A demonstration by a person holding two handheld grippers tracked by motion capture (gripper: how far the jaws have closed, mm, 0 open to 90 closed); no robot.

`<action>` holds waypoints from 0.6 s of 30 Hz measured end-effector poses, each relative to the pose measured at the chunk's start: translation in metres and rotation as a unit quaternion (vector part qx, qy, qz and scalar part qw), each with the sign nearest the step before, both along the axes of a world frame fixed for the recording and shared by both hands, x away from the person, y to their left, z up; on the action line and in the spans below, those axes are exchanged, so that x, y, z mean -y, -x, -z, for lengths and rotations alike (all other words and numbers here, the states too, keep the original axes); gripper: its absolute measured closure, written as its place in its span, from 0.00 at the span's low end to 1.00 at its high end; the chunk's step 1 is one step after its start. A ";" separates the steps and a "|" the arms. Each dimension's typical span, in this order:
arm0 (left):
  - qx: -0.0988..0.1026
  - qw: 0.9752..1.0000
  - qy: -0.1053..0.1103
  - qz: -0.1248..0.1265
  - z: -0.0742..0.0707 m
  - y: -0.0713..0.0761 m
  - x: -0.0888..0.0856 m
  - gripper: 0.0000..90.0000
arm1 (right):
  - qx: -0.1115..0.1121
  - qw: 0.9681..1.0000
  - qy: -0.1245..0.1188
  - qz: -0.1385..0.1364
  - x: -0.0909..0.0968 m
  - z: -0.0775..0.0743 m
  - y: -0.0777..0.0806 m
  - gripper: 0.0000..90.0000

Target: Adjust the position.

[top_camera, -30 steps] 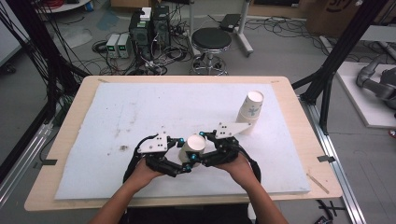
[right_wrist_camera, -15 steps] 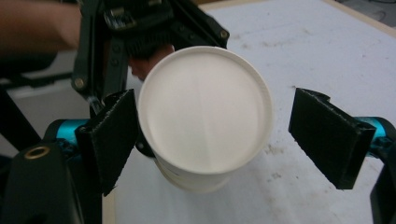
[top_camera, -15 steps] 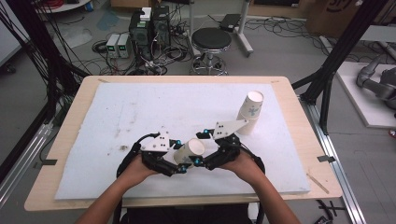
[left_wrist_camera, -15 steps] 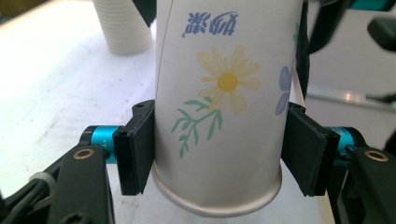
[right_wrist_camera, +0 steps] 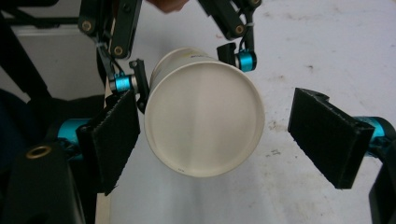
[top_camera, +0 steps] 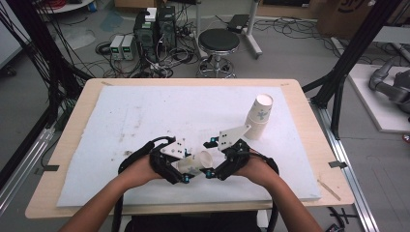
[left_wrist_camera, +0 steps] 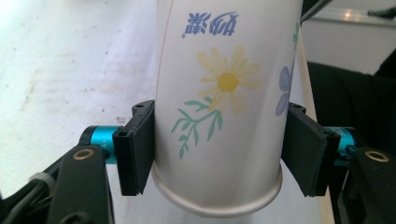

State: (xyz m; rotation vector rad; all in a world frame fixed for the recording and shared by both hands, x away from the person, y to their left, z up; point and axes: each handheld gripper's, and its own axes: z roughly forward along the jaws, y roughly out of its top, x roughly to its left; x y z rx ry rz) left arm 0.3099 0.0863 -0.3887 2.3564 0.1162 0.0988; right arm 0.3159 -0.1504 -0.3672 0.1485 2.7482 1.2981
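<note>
A white paper cup [top_camera: 196,162] printed with flowers lies sideways above the front middle of the white mat [top_camera: 145,111]. My left gripper [top_camera: 186,170] is shut on it. In the left gripper view both black pads press the cup's [left_wrist_camera: 224,93] sides close to its rolled rim, the left gripper [left_wrist_camera: 217,154] squeezing the wall slightly. My right gripper [top_camera: 212,167] faces the cup from the other side. In the right gripper view the cup's flat base [right_wrist_camera: 203,123] sits between the spread jaws of the right gripper [right_wrist_camera: 219,135], open; the left pad is near the cup, the right pad well apart.
A leaning stack of paper cups [top_camera: 258,116] stands at the mat's back right. The mat covers a wooden table [top_camera: 309,145]. Past the far edge are a black stool [top_camera: 220,43], electronics boxes and cables on the floor.
The cup in the left gripper has tipped from near upright to lying sideways, its base turned toward the right gripper. Both hands stayed at the front middle, shifting only slightly.
</note>
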 end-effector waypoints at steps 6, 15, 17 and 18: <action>-0.013 1.000 -0.022 0.008 0.000 -0.002 0.003 0.36 | 0.004 0.999 0.024 -0.032 -0.006 0.001 0.001 0.26; -0.028 0.999 -0.034 0.018 0.003 -0.002 0.005 0.36 | -0.001 0.997 0.052 -0.058 -0.010 0.002 0.000 0.39; -0.028 0.999 -0.035 0.019 0.003 -0.002 0.005 0.36 | -0.002 0.996 0.055 -0.063 -0.010 0.003 -0.001 0.40; -0.028 0.999 -0.035 0.019 0.003 -0.002 0.005 0.36 | -0.003 0.996 0.055 -0.063 -0.010 0.004 -0.001 0.40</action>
